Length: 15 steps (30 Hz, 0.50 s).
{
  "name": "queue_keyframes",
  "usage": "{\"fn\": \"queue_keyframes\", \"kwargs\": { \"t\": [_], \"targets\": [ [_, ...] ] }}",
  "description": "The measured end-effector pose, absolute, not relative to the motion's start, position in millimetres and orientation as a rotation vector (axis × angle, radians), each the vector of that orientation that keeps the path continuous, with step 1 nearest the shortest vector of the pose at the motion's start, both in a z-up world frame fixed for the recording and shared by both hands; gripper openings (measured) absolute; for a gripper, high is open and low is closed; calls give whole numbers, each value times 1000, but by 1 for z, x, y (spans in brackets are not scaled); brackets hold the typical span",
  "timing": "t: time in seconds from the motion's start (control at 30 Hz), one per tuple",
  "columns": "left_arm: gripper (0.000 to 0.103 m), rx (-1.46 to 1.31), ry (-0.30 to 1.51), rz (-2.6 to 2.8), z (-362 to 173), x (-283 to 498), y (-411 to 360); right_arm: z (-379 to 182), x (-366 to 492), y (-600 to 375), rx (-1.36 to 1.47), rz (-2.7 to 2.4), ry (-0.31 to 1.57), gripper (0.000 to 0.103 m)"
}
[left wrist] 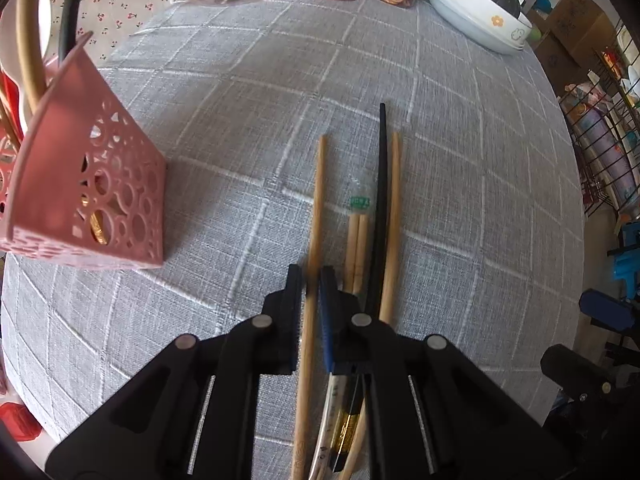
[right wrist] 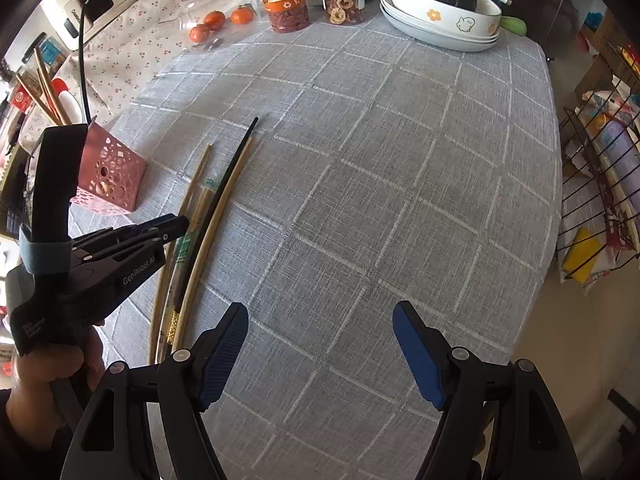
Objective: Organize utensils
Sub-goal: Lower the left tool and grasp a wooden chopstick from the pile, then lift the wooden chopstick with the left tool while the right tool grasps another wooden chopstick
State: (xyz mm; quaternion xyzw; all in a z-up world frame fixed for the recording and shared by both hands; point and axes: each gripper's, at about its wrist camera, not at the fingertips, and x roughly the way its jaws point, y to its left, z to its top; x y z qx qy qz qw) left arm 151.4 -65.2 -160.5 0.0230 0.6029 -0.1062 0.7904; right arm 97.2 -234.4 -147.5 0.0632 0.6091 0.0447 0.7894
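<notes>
Several chopsticks lie side by side on the grey checked tablecloth (left wrist: 240,128). My left gripper (left wrist: 311,280) is shut on the leftmost wooden chopstick (left wrist: 319,200), low over the cloth. Right of it lie a wrapped pair (left wrist: 357,240), a black chopstick (left wrist: 382,184) and another wooden one (left wrist: 393,200). A pink perforated holder (left wrist: 96,188) with utensils in it stands to the left. My right gripper (right wrist: 320,320) is open and empty over bare cloth, right of the chopsticks (right wrist: 224,184). The left gripper (right wrist: 176,226) and holder (right wrist: 114,176) also show there.
At the table's far edge stand two jars (right wrist: 286,0), tangerines (right wrist: 214,20) and stacked white dishes (right wrist: 440,20) with a dark squash. A wire rack (right wrist: 600,184) stands right of the table. A floral cloth (right wrist: 120,60) covers the far left.
</notes>
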Motion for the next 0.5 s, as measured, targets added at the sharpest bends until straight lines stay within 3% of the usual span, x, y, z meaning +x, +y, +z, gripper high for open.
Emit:
{"fn": "queue_keyframes", "kwargs": {
  "t": [0.03,0.5],
  "targets": [
    [8,52,1299,-230,-160,151,-65,-150,98,-234,136,95,1317,76],
    [7,41,1360,-297,-128,106,-18,-171,128,-203,182,114,1369,76]
  ]
}}
